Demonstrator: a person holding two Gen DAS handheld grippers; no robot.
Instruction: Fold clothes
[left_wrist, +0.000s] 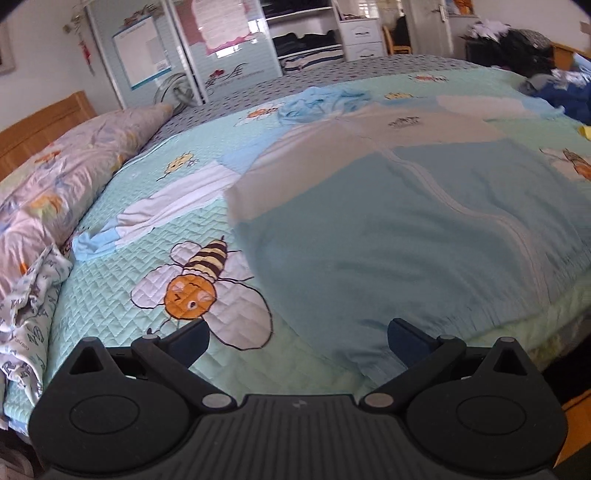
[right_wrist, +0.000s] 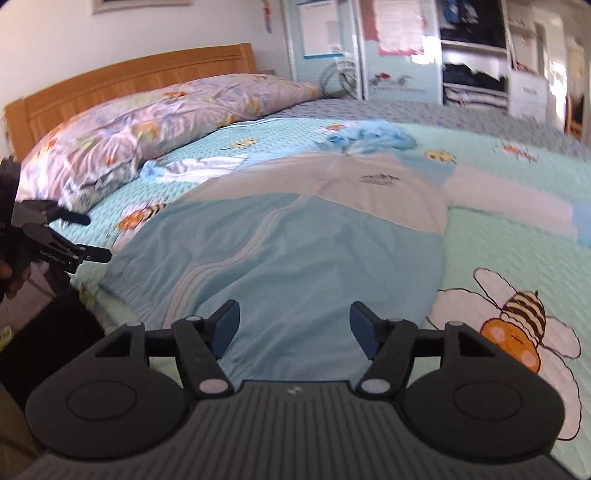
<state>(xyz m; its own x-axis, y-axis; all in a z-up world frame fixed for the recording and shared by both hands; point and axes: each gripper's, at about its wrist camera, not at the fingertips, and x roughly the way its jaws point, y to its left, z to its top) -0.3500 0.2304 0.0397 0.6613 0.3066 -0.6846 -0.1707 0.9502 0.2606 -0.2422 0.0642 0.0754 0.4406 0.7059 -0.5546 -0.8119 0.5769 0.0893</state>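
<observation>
Both open tools (left_wrist: 297, 341) (right_wrist: 294, 328) hover above the spread blue-grey jacket's (right_wrist: 295, 236) hem.

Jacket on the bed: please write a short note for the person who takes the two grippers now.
Left gripper: open, holding nothing, near the hem's left corner.
Right gripper: open, holding nothing, over the hem.
The blue and white jacket lies flat on the bee quilt, front up, sleeves spread.
Done: jacket spread out; no fold visible.
Left: all the folding.
</observation>
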